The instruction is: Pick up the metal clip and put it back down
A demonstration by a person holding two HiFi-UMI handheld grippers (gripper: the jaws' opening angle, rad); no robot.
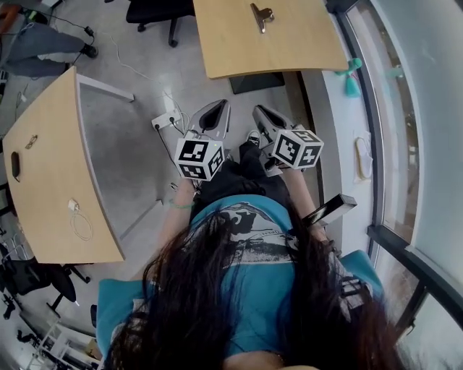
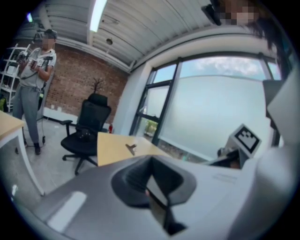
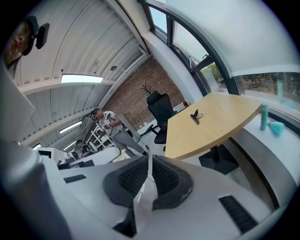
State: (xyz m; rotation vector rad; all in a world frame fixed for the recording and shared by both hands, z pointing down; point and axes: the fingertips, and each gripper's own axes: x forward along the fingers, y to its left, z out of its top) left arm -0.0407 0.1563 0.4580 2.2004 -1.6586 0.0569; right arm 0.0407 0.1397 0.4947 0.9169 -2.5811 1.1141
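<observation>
The metal clip [image 1: 261,14] stands on the wooden table [image 1: 289,50] ahead of me, well beyond both grippers. It also shows small on that table in the left gripper view [image 2: 131,148] and in the right gripper view [image 3: 195,116]. My left gripper [image 1: 217,110] and right gripper [image 1: 262,114] hang side by side over my lap, pointing toward the table. Both have their jaws together and hold nothing. The right pads show only a thin sliver between them.
A second wooden table [image 1: 51,166] stands at the left with a white cable [image 1: 79,224] on it. A black office chair [image 2: 86,131] sits behind the clip's table. A teal bottle [image 3: 264,116] stands on the window ledge. A person [image 2: 33,79] stands far off.
</observation>
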